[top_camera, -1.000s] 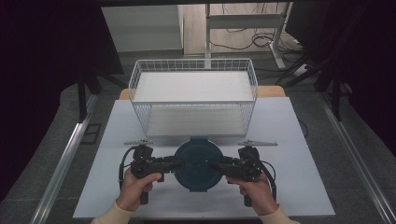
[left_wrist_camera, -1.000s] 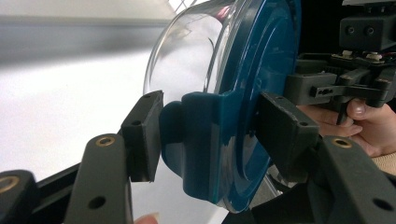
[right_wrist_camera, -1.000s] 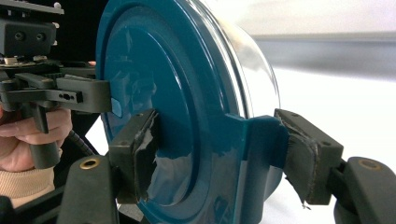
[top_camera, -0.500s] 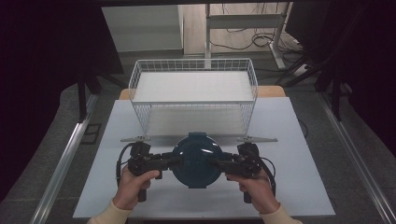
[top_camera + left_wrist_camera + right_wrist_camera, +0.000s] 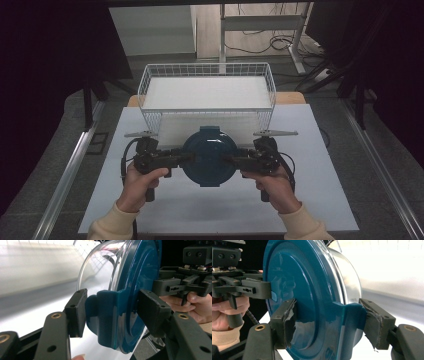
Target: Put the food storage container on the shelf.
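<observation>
Round clear glass container with glossy teal plastic lid (image 5: 209,156) at frame centre; left gripper (image 5: 181,158) and right gripper (image 5: 236,160) each pinched a lid side tab, below white wire basket (image 5: 207,92).

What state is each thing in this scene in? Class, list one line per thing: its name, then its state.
Round container: blue lid on, clear body, gripped on both sides just in front of the basket.
Left gripper: shut on the container's lid tab.
Right gripper: shut on the opposite tab.
Wire basket: upright on the table, nothing visible inside.
Table: white top.
</observation>
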Demonstrator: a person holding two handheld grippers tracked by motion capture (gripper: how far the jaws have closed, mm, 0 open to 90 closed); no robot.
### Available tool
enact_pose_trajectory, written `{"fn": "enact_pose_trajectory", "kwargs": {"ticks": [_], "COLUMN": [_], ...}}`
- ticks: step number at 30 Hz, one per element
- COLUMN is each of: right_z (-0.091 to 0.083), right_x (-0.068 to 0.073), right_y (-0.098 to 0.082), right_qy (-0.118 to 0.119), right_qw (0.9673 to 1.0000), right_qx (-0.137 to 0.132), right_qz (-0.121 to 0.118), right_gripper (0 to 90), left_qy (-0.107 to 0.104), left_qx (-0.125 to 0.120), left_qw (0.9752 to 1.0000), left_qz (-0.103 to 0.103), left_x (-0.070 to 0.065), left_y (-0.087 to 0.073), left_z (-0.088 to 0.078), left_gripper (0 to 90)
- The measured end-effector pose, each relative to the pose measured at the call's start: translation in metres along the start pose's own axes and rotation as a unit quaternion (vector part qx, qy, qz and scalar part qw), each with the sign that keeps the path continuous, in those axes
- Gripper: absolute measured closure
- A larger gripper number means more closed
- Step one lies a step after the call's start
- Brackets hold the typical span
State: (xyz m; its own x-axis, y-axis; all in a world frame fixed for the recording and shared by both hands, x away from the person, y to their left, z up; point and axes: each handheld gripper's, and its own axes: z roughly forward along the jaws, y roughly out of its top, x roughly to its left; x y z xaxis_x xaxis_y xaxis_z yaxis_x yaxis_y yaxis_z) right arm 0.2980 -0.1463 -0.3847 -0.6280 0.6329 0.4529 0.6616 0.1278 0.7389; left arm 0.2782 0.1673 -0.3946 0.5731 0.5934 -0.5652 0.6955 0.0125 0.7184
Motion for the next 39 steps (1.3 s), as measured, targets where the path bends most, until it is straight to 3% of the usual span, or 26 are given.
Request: {"fn": "enact_pose_trajectory", "kwargs": {"ticks": [12, 39], "right_z": [-0.004, -0.010], "right_x": [0.010, 0.008], "right_y": [0.034, 0.111], "right_qy": [-0.003, -0.001], "right_qw": [0.9997, 0.9981], "right_qx": [-0.006, -0.028], "right_qz": [-0.024, -0.055], "right_gripper": [32.9, 33.3], "left_qy": [0.000, 0.003], "left_qx": [-0.011, -0.038], "left_qw": [0.9998, 0.9985], "left_qz": [0.017, 0.038], "left_x": [-0.004, -0.006], "left_y": [0.031, 0.105], "left_z": [-0.010, -0.016], "left_gripper": [42.5, 42.4]}}
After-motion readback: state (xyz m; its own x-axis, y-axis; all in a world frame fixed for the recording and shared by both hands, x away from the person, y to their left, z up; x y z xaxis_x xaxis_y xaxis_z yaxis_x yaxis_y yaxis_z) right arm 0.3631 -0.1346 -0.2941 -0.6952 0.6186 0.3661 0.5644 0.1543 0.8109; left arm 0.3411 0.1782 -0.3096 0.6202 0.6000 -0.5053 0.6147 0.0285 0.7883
